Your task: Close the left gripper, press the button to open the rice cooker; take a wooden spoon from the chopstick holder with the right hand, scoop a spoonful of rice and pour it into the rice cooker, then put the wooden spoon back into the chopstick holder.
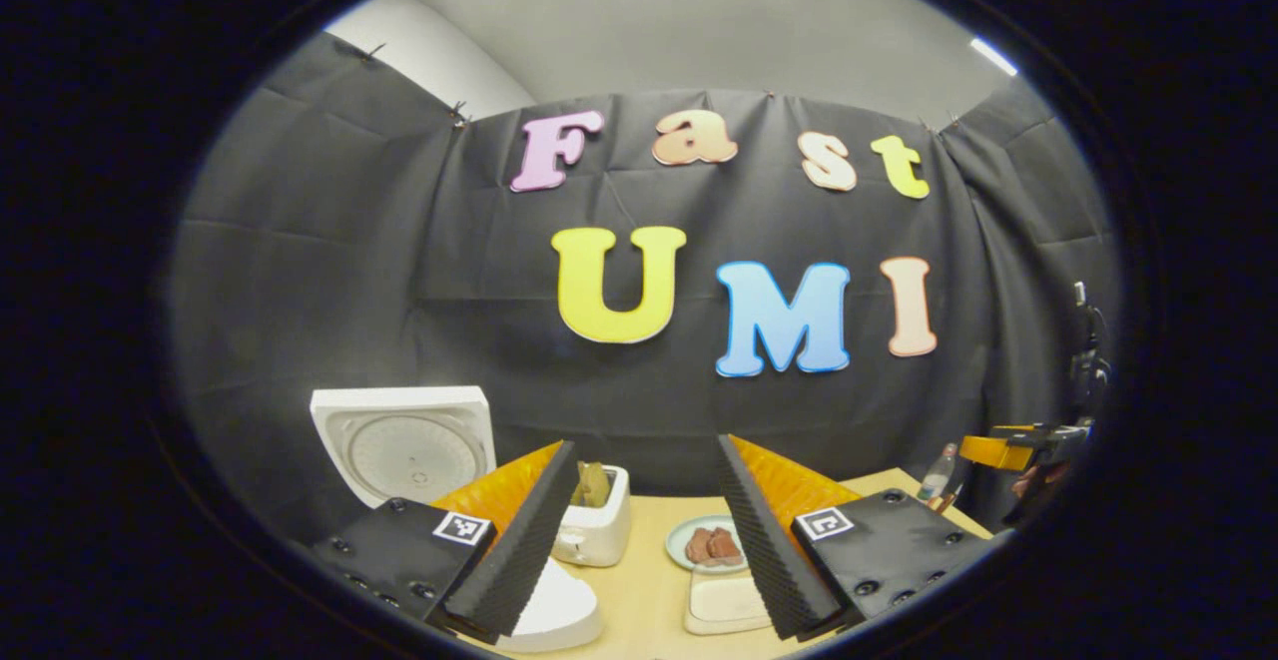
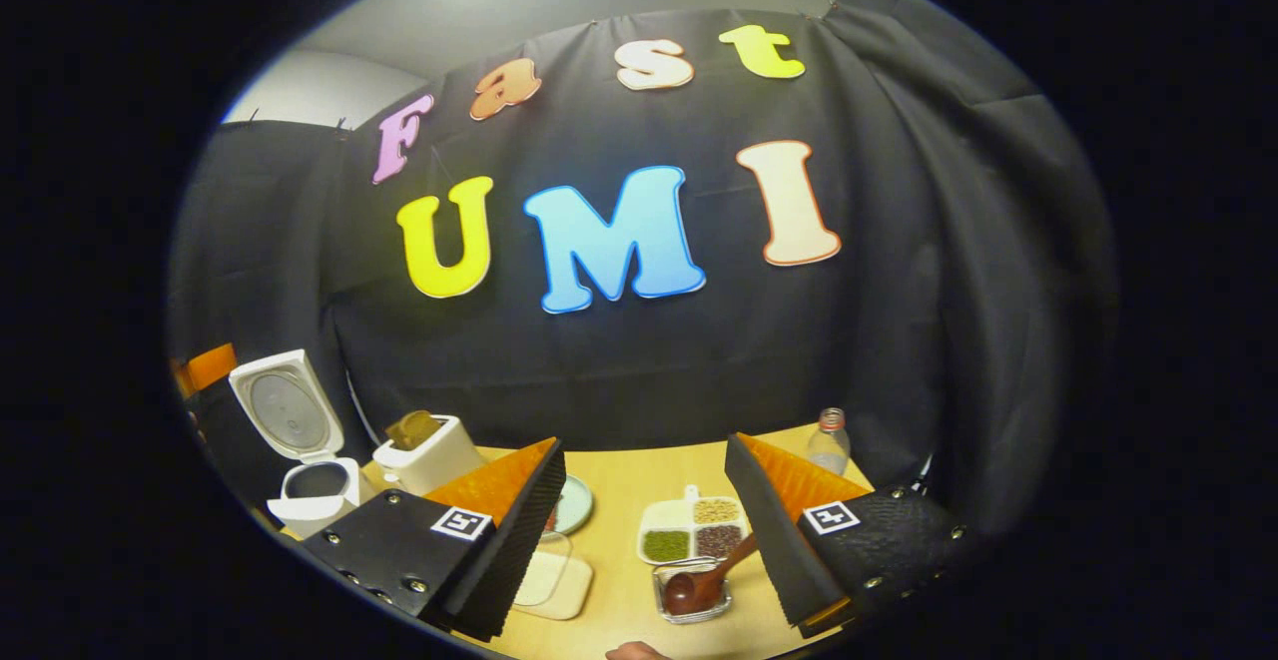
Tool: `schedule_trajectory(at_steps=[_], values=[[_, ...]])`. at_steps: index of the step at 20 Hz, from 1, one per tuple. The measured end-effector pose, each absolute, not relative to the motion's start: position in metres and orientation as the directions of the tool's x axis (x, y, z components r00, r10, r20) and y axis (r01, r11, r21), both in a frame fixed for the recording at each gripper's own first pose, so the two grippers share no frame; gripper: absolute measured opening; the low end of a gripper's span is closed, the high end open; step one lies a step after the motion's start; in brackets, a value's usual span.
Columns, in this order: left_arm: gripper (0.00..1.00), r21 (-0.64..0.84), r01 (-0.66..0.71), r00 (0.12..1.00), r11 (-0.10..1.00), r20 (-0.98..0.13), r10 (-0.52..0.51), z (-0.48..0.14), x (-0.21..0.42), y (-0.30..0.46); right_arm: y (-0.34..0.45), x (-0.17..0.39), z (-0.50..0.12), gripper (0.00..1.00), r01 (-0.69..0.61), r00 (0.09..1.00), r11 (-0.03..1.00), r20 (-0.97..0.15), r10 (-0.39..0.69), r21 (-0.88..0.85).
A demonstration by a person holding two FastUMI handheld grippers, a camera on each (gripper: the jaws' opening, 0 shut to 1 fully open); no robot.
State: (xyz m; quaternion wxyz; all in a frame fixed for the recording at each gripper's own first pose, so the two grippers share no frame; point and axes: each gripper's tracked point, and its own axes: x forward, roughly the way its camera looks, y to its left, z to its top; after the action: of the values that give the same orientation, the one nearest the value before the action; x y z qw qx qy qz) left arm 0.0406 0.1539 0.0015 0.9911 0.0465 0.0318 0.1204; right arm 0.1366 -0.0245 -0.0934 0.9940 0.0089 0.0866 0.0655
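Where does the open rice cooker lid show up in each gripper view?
Left gripper view: rice cooker lid stands upright at lower left, behind the left finger.
Right gripper view: lid at far left, raised over the pot.
Shared landmark: the chopstick holder just right of it.

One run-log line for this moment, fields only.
white rice cooker: lid up | dark wooden spoon: bowl in clear container, handle beside right gripper | left gripper: open

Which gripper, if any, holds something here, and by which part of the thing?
Neither holds anything. The left gripper is open over the table. The right gripper is open too; the spoon lies in a small container, its handle reaching towards the right finger, not clamped.
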Motion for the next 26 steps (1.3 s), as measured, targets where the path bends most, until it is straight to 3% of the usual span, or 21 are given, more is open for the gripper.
schedule_trajectory(at_steps=[11, 12, 14, 15, 18, 19, 26], values=[[0.99, 0.103, -0.352, 0.934, 0.930, -0.025, 0.356, 0.074, 0.098, 0.337, 0.053, 0.125, -0.076, 0.98, -0.190, 0.970, 0.981, -0.151, 0.192, 0.029], [0.93, 0.117, -0.369, 0.927, 0.922, -0.022, 0.374, 0.075, 0.106, 0.358, 0.053, 0.125, -0.077, 0.98, -0.181, 0.971, 0.983, -0.154, 0.182, 0.022], [0.98, 0.127, -0.397, 0.915, 0.909, -0.021, 0.403, 0.074, 0.120, 0.394, 0.052, 0.124, -0.077, 0.98, -0.168, 0.973, 0.986, -0.157, 0.168, 0.012], [0.93, 0.123, -0.409, 0.909, 0.904, -0.024, 0.415, 0.071, 0.124, 0.410, 0.052, 0.124, -0.077, 0.98, -0.160, 0.974, 0.987, -0.160, 0.159, 0.009], [0.93, 0.104, -0.450, 0.889, 0.887, -0.039, 0.456, 0.058, 0.134, 0.456, 0.047, 0.119, -0.075, 0.98, -0.131, 0.978, 0.991, -0.166, 0.130, 0.003], [0.98, 0.093, -0.461, 0.883, 0.882, -0.047, 0.467, 0.053, 0.138, 0.468, 0.044, 0.117, -0.072, 0.97, -0.119, 0.980, 0.993, -0.161, 0.117, -0.002], [0.96, 0.062, -0.548, 0.822, 0.834, -0.145, 0.551, -0.007, 0.164, 0.518, 0.033, 0.108, -0.069, 0.98, -0.082, 0.982, 0.997, -0.171, 0.080, -0.004]])
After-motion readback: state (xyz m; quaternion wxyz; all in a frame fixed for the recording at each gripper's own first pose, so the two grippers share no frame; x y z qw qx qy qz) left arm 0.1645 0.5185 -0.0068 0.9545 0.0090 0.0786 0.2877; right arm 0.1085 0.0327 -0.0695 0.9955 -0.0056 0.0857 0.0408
